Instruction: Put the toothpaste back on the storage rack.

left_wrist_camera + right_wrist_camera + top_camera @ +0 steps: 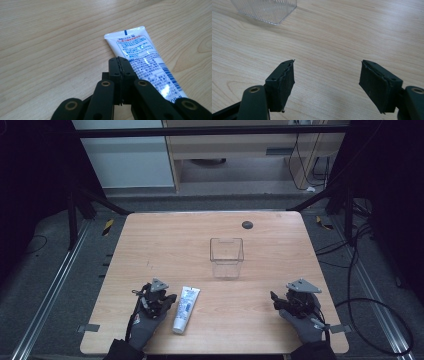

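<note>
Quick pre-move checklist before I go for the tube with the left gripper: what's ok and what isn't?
1. Left gripper jaws open for a grasp: not ok, pads shut together with nothing between them.
2. Tube reachable: ok, lying flat on the table just beside the left gripper.
3. Clear container upright and open-topped: ok.
4. Table between tube and container clear: ok.
5. Right gripper out of the way: ok, open at the right near corner.
6. Tube cap on: cannot tell.

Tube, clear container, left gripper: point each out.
tube point(186, 309), high view, middle of its printed body
clear container point(226, 258), high view, front wall
left gripper point(121, 65), left gripper view, tips of the shut jaws
</note>
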Demonstrator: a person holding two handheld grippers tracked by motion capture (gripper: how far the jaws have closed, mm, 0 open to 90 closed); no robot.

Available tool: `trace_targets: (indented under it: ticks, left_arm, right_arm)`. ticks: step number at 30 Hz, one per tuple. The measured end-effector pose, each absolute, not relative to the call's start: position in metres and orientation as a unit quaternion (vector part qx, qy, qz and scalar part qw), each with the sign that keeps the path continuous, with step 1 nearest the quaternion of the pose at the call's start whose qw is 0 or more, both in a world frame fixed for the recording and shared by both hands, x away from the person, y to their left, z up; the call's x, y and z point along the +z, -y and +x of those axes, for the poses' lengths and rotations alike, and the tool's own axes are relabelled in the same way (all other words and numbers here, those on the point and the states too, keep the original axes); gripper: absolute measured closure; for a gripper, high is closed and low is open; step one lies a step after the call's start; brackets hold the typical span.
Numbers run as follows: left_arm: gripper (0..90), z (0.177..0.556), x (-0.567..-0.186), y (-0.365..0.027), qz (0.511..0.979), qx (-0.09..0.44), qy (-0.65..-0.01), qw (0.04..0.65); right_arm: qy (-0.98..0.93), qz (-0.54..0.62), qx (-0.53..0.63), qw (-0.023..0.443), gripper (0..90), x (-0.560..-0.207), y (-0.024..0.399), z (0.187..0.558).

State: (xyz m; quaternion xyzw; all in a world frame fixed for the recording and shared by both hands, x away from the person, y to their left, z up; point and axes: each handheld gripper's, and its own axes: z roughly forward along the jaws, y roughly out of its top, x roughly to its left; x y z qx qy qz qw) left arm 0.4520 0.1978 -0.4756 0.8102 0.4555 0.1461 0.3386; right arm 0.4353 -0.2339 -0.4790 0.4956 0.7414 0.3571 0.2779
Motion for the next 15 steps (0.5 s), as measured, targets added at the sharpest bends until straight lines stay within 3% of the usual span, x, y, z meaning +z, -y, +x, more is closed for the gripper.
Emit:
trace_targets:
  ticks: [15]
  left_arm:
    - [89.0, 0.4627, -0.4801, -0.1873, 0.814, 0.139, -0.455, 0.333]
  right_arm:
    - [-0.744, 0.497, 0.351, 0.276, 27.9, -0.4809, 0.2321, 0.4375]
